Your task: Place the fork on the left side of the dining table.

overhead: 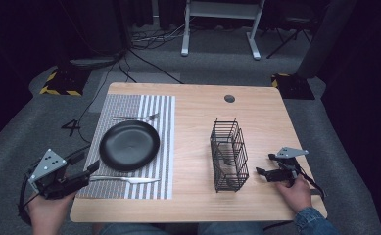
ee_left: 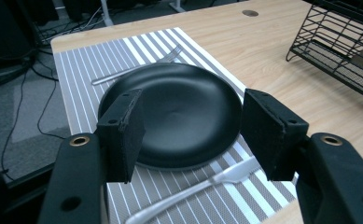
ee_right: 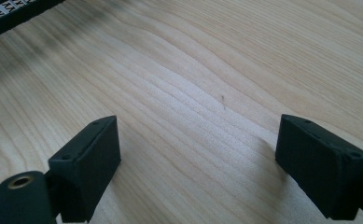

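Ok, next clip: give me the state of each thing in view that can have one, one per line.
Left claw: open, holding nothing, aimed at the plate.
Right claw: open, holding nothing, over bare table.
Plate: empty, flat on the striped mat.
Fork: lying on the mat beyond the plate.
Knife: lying on the mat near the plate's front edge.
Wire rack: upright on the table; contents unclear.

- Left gripper [overhead: 91,169], held in the left hand [overhead: 43,208], has its jaws spread wide.
- Right gripper [overhead: 265,164], held in the right hand [overhead: 295,191], is likewise spread.
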Motion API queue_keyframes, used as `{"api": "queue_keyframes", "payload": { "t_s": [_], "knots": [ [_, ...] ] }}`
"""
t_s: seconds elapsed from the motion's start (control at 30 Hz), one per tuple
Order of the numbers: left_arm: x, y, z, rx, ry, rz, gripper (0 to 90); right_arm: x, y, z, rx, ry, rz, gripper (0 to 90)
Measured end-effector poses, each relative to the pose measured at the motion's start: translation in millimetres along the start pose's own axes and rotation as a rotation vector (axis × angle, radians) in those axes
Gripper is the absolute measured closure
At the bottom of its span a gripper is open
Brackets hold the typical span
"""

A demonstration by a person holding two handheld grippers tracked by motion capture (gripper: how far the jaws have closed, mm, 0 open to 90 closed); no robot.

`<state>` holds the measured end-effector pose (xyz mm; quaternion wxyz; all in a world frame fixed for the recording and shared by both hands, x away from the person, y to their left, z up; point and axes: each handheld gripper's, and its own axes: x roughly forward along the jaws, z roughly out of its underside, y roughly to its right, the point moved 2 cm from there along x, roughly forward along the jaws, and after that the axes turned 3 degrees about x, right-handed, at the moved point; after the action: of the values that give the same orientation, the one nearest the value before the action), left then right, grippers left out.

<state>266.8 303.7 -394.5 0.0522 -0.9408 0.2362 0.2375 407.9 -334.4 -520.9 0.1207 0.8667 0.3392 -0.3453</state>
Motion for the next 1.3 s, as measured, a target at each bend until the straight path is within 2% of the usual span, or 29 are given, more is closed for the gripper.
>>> {"api": "queue_keyframes", "payload": {
  "t_s": [0.13,0.23,0.3,0.43,0.57,0.6,0.73,0.87,1.07,1.17,1.23,1.27,1.3],
  "knots": [
    [-7.6,1.2,14.9,-0.035,0.025,-0.005,40.4,0.0,0.0,0.0,0.0,0.0,0.0,13.9],
    [-9.7,0.9,23.2,-0.05,0.008,0.003,39.1,0.0,0.0,0.0,0.0,0.0,0.0,13.9],
    [-8.7,1.4,34.5,-0.075,0.012,0.03,38.7,0.0,0.0,0.0,0.0,0.0,0.0,13.9],
    [-5.0,-0.2,49.0,-0.082,-0.011,0.024,38.7,0.0,0.0,0.0,0.0,0.0,0.0,13.9],
    [-1.7,-4.0,67.1,-0.115,-0.013,0.045,38.6,0.0,0.0,0.0,0.0,0.0,0.0,13.9],
    [-0.2,-5.5,74.4,-0.112,-0.016,0.049,38.4,0.0,0.0,0.0,0.0,0.0,0.0,13.9],
    [2.4,-7.8,84.2,-0.094,-0.023,0.052,37.9,0.0,0.0,0.0,0.0,0.0,0.0,13.9],
    [7.2,-8.1,95.7,-0.07,-0.052,0.046,37.7,0.0,0.0,0.0,0.0,0.0,0.0,13.9],
    [16.0,-10.6,112.4,-0.077,-0.069,0.051,37.4,0.0,0.0,0.0,0.0,0.0,0.0,13.9],
    [20.4,-14.0,121.1,-0.098,-0.076,0.054,36.5,0.0,0.0,0.0,0.0,0.0,0.0,13.9],
    [23.0,-13.9,125.1,-0.085,-0.087,0.052,35.8,0.0,0.0,0.0,0.0,0.0,0.0,13.9],
    [26.1,-12.5,128.0,-0.058,-0.105,0.035,34.6,0.0,0.0,0.0,0.0,0.0,0.0,13.9],
    [26.1,-12.5,128.0,-0.058,-0.105,0.035,33.7,0.0,0.0,0.0,0.0,0.0,0.0,13.9]
  ]
}}
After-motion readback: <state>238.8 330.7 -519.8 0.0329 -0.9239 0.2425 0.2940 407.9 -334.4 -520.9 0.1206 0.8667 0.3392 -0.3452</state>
